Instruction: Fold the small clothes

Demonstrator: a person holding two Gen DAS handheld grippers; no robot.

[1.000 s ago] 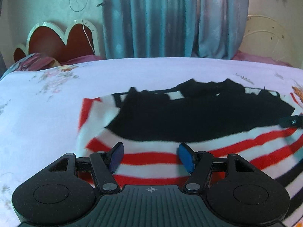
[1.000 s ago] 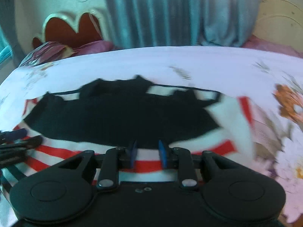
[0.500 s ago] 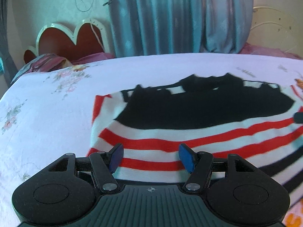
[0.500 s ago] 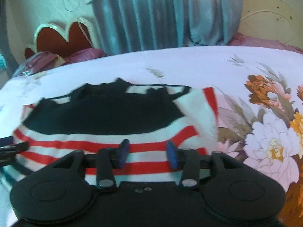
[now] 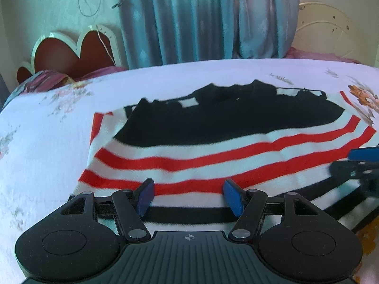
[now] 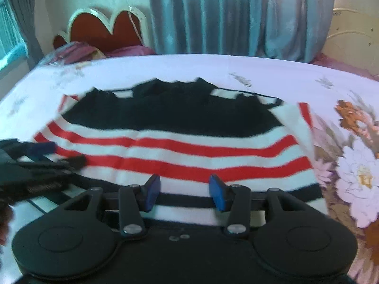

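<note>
The left gripper has its blue fingers spread wide with nothing between them; they hang just above the near hem of the striped garment, over a black band. The right gripper is likewise apart at the fingers, a little narrower than the left, and empty, poised over the same near hem further toward the right side of the bed. Each gripper shows at the margin of the other's view: the right gripper low at the right of the left camera, the left gripper at the left of the right camera, so the two stand side by side along the hem.

The garment lies spread on the bed, roughly in the middle, hem toward the near edge. Its far half looks already turned in: a black layer covers the upper part, with white corners peeking out along the far line, while the red-and-white stripes and the black-banded hem lie flat and open.

As a judgement, the fold is partly made. What appears left is to pinch the near hem at two points and carry it over the black layer, then perhaps bring the sides in. Neither gripper has taken hold of cloth yet.

Beyond the bed stand a blue curtain and a scalloped red headboard.
</note>
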